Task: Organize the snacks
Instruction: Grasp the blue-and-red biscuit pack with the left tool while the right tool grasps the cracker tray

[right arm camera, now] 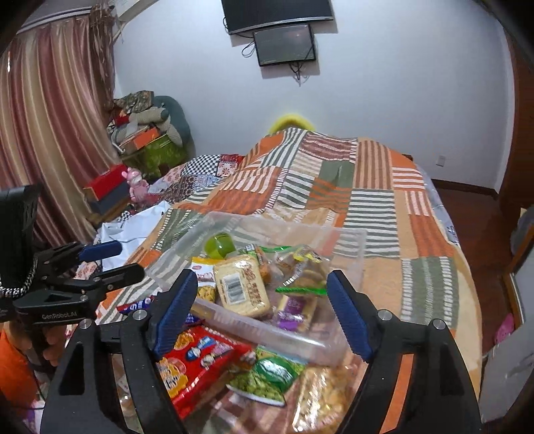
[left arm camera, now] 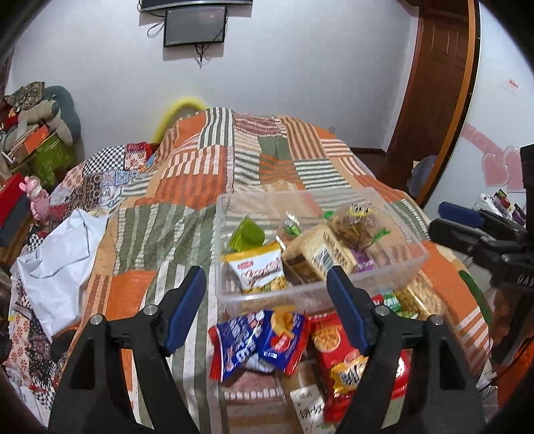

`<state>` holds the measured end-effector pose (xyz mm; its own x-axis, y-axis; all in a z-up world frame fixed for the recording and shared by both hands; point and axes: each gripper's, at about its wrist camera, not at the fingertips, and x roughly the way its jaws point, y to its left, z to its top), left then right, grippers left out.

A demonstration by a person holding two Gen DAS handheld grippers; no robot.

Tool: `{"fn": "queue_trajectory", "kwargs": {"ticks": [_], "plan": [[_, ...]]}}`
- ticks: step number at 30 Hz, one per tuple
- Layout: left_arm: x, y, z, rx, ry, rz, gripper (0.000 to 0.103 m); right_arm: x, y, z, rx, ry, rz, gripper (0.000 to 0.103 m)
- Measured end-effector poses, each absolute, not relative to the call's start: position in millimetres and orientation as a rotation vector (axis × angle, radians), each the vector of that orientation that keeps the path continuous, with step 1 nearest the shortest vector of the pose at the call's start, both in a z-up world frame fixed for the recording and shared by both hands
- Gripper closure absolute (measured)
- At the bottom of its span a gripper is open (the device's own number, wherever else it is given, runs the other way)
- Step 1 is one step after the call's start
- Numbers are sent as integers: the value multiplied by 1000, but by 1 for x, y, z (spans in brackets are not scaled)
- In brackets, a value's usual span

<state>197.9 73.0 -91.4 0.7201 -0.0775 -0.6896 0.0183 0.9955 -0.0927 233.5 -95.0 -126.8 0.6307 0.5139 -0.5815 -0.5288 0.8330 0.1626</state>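
both grippers, left gripper (left arm camera: 267, 300) and right gripper (right arm camera: 263, 310), are hanging spread apart and empty over the clear bin (left arm camera: 233, 213); loose snack packs (left arm camera: 260, 340) are crowding its near edge, lower ones cut off.

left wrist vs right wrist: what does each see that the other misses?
Only left wrist: the brown wooden door, pink heart wall stickers and two blue snack packets near its open left gripper.

Only right wrist: the striped pink curtain and a green pea packet below the open right gripper.

Both: the clear plastic bin of snacks on the patchwork quilt, the red snack bag, the wall-mounted black screen.
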Motion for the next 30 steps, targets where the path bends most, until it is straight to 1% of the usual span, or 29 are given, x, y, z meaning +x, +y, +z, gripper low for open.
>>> {"fn": "queue_trajectory", "kwargs": {"ticks": [1,8,16,21,26,30], "plan": [[196,75,-94,-90,775,-51,25,233,-98,-129,-26,664,587,24],[183,84,-114,-156,831,-53,24,216,-115,-149,-66,693,515,21],[174,86,-146,-202,894,-37,24,216,-138,-185,-12,811,478,21],[176,85,-159,-191,923,-40,24,214,-148,-201,21,864,455,21],[182,84,-165,-205,931,-47,21,214,-152,-212,44,903,449,21],[191,82,-173,-216,953,-47,20,213,-151,-219,50,919,449,21]]}}
